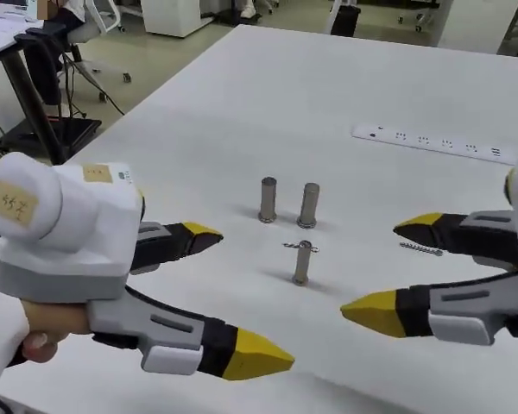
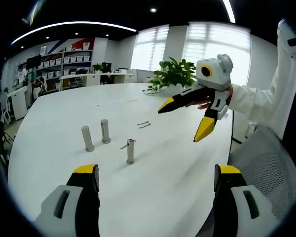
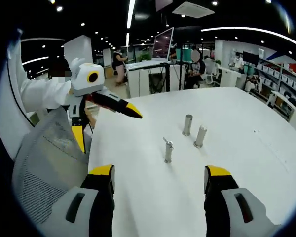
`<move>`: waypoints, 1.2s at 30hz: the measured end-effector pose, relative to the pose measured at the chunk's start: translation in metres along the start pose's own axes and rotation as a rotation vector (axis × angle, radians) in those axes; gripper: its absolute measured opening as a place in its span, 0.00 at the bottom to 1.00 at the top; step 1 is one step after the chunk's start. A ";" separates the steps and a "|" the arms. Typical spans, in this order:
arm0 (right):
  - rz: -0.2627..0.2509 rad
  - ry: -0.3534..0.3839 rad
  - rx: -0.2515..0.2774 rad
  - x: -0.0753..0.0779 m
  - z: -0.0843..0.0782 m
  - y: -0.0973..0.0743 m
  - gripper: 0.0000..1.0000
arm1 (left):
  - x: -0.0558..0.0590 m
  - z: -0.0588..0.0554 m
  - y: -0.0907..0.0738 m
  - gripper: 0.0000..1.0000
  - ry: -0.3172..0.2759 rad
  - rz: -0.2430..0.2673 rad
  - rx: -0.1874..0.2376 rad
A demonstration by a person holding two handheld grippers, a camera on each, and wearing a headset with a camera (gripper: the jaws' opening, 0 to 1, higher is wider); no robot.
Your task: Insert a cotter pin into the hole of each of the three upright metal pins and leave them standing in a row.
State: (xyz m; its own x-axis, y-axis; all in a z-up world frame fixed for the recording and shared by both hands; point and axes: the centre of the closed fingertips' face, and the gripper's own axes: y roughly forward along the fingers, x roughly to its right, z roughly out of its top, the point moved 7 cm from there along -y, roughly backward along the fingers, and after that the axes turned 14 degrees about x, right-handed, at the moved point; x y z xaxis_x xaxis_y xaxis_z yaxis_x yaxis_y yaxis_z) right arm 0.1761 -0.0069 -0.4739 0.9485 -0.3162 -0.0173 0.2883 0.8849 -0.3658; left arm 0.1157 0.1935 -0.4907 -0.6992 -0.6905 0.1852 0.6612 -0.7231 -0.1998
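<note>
Three grey metal pins stand upright on the white table (image 1: 242, 112). Two bare pins, one (image 1: 268, 199) and the other (image 1: 308, 205), stand side by side at the back. The nearer pin (image 1: 302, 262) has a cotter pin (image 1: 299, 247) through its top hole. Loose cotter pins (image 1: 421, 249) lie to the right on the table. My left gripper (image 1: 242, 297) hovers open at the front left, nothing between its yellow tips. My right gripper (image 1: 395, 267) hovers open at the right, close to the loose cotter pins. The three pins also appear in the left gripper view, the nearer pin (image 2: 130, 151) foremost, and in the right gripper view (image 3: 168, 151).
A white power strip (image 1: 436, 143) lies at the back right of the table. A black desk and a chair base (image 1: 43, 86) stand beyond the table's left edge. A mesh chair back (image 3: 49, 163) is close to the table's near edge.
</note>
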 end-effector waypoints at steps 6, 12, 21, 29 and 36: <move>-0.095 0.088 0.000 0.001 -0.017 -0.018 0.86 | -0.001 0.001 -0.001 0.96 -0.005 0.010 0.002; -0.128 0.128 0.020 -0.004 -0.022 -0.029 0.92 | -0.003 0.000 0.001 0.95 -0.010 0.011 0.000; -0.166 0.147 0.030 -0.008 -0.024 -0.039 0.98 | -0.019 0.010 0.005 0.92 -0.036 0.024 0.054; -0.198 0.165 0.044 -0.009 -0.024 -0.046 0.98 | -0.053 0.029 0.016 0.86 0.001 0.105 0.114; -0.228 0.177 0.049 -0.009 -0.026 -0.050 0.98 | -0.085 0.040 0.028 0.67 0.043 0.182 0.141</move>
State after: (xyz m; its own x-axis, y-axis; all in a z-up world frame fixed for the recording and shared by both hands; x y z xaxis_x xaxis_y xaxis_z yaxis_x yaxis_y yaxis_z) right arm 0.1501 -0.0577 -0.4800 0.8223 -0.5596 -0.1037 0.5014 0.7984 -0.3334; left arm 0.2050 0.2311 -0.4734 -0.5738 -0.8106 0.1169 0.8068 -0.5840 -0.0896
